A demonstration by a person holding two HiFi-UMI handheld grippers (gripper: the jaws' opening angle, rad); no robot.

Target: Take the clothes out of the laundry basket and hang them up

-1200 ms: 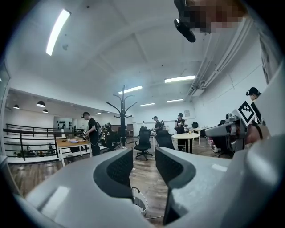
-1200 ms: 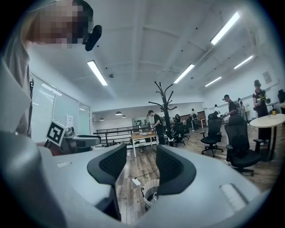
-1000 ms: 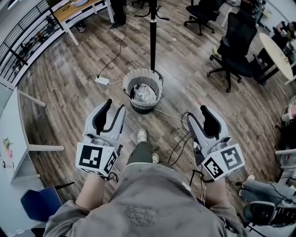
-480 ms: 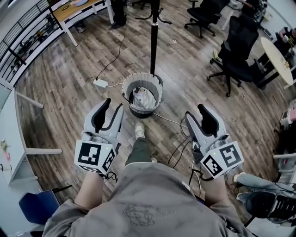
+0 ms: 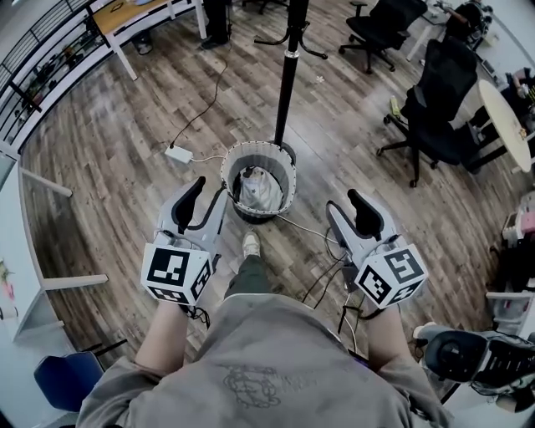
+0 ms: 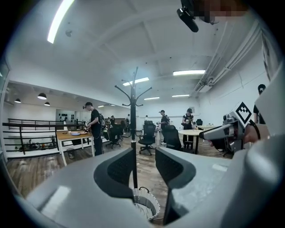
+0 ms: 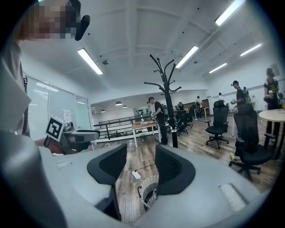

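A round white laundry basket (image 5: 238, 158) stands on the wood floor with pale clothes (image 5: 260, 187) inside. It also shows low in the left gripper view (image 6: 147, 207) and in the right gripper view (image 7: 147, 193). Just behind the basket rises a black coat stand (image 5: 287, 79), also seen in both gripper views (image 6: 134, 133) (image 7: 165, 102). My left gripper (image 5: 203, 196) hovers to the basket's left, open and empty. My right gripper (image 5: 346, 210) hovers to its right, also open with nothing between the jaws. Both point toward the basket.
A white power adapter (image 5: 180, 154) and black cables (image 5: 318, 276) lie on the floor by the basket. Black office chairs (image 5: 439, 109) and a round table (image 5: 501, 100) stand at right, a desk (image 5: 138, 17) at back left, a white table (image 5: 21, 259) at left. People stand in the background (image 6: 93, 129).
I have stepped closer to the basket and coat stand; both grippers moved forward and a little down, now flanking the basket. Jaws look unchanged.
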